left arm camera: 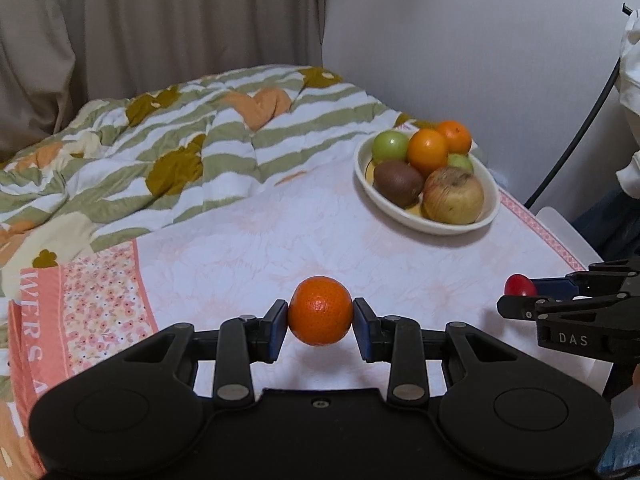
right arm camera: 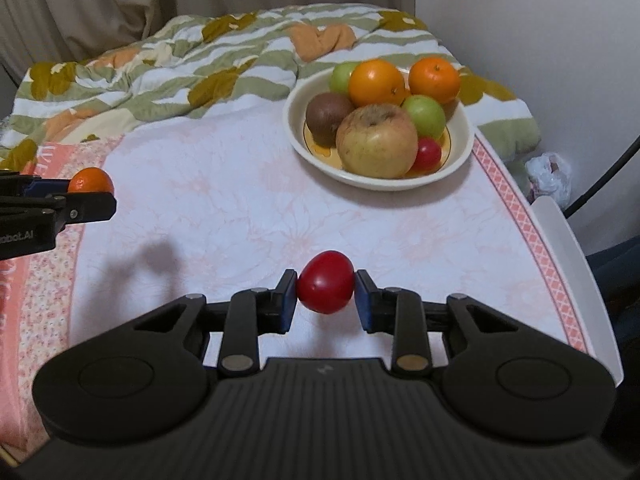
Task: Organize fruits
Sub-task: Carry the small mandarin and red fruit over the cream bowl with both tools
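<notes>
A rumpled quilt (left arm camera: 168,148) crowds the left and far side of the bed; the pale sheet (left arm camera: 248,240) between the grippers and the bowl lies bare. The left gripper (left arm camera: 320,318) clamps a dimpled mandarin (left arm camera: 320,316), lifted off the sheet. To its right, the right gripper (right arm camera: 326,284) pinches a glossy red tomato (right arm camera: 326,282). The cream bowl (right arm camera: 296,128) of fruit sits far right, near the bed's edge.
</notes>
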`<state>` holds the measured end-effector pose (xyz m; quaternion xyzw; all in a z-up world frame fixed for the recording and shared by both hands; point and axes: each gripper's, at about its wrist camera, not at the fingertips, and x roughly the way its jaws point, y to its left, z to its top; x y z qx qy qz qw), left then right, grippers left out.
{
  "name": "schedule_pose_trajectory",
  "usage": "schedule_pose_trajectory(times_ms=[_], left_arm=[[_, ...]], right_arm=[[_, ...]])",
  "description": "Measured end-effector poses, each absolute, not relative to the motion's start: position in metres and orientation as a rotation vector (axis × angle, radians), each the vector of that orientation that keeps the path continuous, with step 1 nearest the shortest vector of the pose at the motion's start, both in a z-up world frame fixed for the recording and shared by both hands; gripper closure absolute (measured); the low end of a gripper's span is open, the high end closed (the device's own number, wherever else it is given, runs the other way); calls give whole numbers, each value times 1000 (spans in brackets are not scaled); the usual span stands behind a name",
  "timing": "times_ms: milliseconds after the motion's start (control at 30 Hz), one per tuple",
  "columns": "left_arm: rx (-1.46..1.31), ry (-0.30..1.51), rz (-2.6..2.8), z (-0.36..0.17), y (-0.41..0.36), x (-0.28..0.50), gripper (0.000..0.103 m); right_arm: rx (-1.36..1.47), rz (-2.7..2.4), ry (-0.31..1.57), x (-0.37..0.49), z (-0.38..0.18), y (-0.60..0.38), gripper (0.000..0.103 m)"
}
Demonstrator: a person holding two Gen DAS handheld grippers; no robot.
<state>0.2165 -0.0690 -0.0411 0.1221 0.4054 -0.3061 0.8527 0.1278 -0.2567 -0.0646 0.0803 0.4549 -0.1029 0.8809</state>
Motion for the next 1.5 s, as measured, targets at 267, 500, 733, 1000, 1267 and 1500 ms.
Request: schedule_pose_trajectory(times_ms=[267,500,733,1000,1267,1500], left_arm=[[214,799,-525,-13,-85,183,65],[143,768,-412,3,-115,146,65],[98,725,-353,14,-158,122,65],[61,707,-337,13,-202,127,65],[64,723,-337,0,-233,158,64],[40,779,-311,-25,-244,210,64]], right_arm=[[167,-115,906,104,-40,-285,57],[89,-24,856,86,-16,-326,57],[42,29,794,80,2,-375,57],[-3,43,762,94,9,-417,57],[4,24,756,126,3,-445,57],[33,9,791,157,-12,-460,57]])
